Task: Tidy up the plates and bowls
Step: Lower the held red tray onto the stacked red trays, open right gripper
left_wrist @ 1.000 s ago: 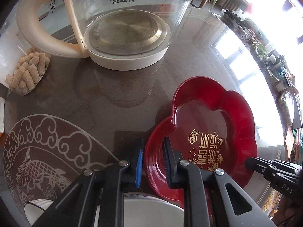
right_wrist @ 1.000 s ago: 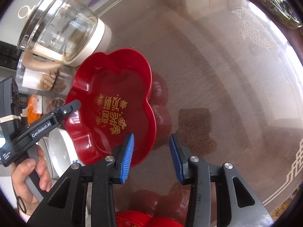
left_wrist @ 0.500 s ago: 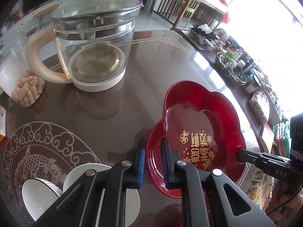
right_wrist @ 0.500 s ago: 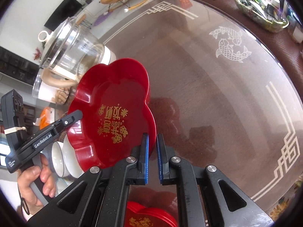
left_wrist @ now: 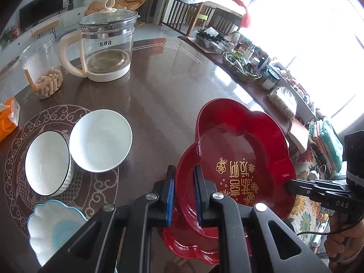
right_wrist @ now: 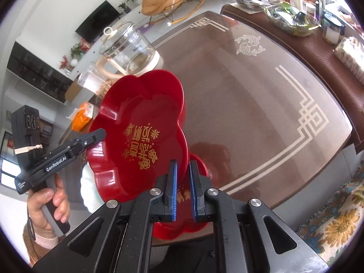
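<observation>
Left wrist view: looks steeply down along its fingers from the near table [left_wrist: 159, 95] edge, facing the far edge. Right wrist view: close, angled down toward the far right corner. Shared: the red plate [left_wrist: 238, 150] [right_wrist: 141, 118] and glass kettle [left_wrist: 107, 50] [right_wrist: 129, 50].

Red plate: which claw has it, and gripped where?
Both. Left claw pinches the red plate at one rim lobe, right claw at the opposite rim.
</observation>
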A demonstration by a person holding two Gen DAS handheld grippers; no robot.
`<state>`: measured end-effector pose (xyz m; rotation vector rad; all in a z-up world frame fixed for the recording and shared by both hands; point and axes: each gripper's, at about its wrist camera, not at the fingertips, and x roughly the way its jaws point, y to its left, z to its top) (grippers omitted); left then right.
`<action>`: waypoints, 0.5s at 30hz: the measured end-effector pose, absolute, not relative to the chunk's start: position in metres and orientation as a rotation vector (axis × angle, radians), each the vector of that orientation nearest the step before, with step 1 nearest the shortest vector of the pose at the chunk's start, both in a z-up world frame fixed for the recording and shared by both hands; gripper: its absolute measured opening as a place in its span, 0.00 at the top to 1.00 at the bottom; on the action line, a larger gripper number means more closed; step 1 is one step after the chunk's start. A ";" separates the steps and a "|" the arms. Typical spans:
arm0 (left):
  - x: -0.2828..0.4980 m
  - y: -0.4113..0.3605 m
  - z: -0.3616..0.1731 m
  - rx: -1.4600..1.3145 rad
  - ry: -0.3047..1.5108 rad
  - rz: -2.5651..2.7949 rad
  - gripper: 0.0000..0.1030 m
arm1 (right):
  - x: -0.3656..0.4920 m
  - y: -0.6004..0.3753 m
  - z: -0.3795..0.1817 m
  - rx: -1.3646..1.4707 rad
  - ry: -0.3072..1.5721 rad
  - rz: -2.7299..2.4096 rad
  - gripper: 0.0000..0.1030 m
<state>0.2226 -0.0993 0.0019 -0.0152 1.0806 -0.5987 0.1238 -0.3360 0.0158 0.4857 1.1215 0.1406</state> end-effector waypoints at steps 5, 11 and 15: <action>0.200 -0.099 -0.029 0.028 1.099 -0.574 0.86 | 0.094 -0.323 -0.019 0.510 1.144 0.126 0.87; 0.183 -0.101 -0.057 0.060 1.122 -0.564 0.86 | 0.080 -0.319 -0.044 0.520 1.154 0.093 0.88; 0.176 -0.105 -0.065 0.087 1.122 -0.554 0.86 | 0.077 -0.316 -0.049 0.484 1.148 0.066 0.88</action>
